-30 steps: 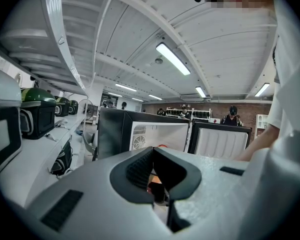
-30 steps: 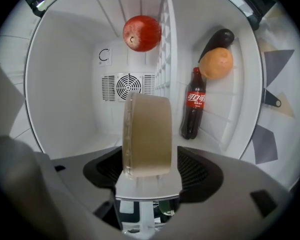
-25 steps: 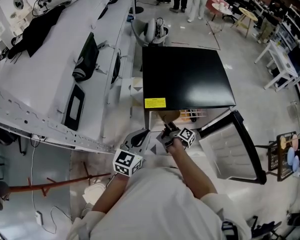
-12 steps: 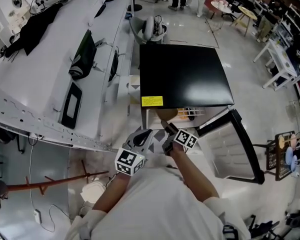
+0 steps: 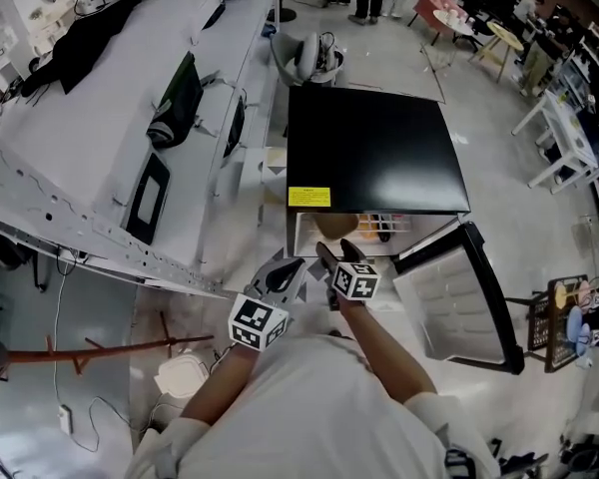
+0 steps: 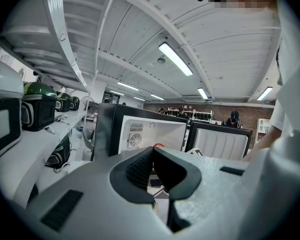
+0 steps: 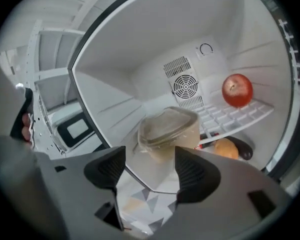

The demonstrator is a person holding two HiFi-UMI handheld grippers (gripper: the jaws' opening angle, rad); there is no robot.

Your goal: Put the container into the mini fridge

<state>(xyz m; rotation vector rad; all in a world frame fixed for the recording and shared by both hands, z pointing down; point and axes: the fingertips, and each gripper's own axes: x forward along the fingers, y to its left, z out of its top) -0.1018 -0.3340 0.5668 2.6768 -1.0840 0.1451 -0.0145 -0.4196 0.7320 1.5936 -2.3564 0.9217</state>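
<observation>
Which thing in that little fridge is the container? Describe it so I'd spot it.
Look inside the open black mini fridge, toward the round fan grille on its white back wall. The container stands before that grille: a clear lidded tub, unlike the red apple and orange fruit nearby.

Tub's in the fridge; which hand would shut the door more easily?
Probably right. The right tool, jaws apart but just closing slightly with nothing between them, faces the fridge, and the open door hangs on its side. The left tool is shut, farther away.
</observation>
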